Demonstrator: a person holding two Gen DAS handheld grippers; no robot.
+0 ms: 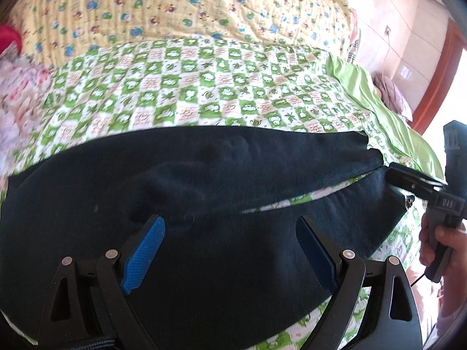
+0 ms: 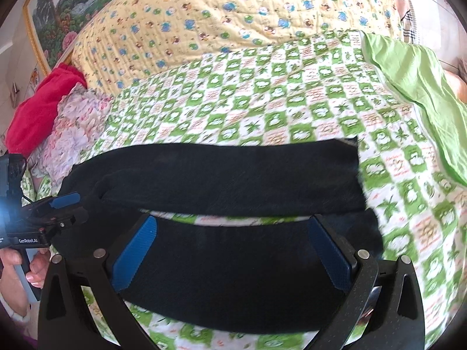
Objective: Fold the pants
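Dark navy pants lie flat on a green-and-white checked quilt, their two legs running sideways with a thin gap between them. My left gripper is open just above the near leg, its blue pads spread wide. The right gripper shows at the right in the left wrist view, over the leg ends. In the right wrist view the pants lie under my open right gripper. The left gripper shows at the left, by the waist end.
A yellow quilt with cartoon prints lies behind. A lime-green sheet is at the right. A red cloth and a floral cloth lie at the left. A framed picture hangs at the back.
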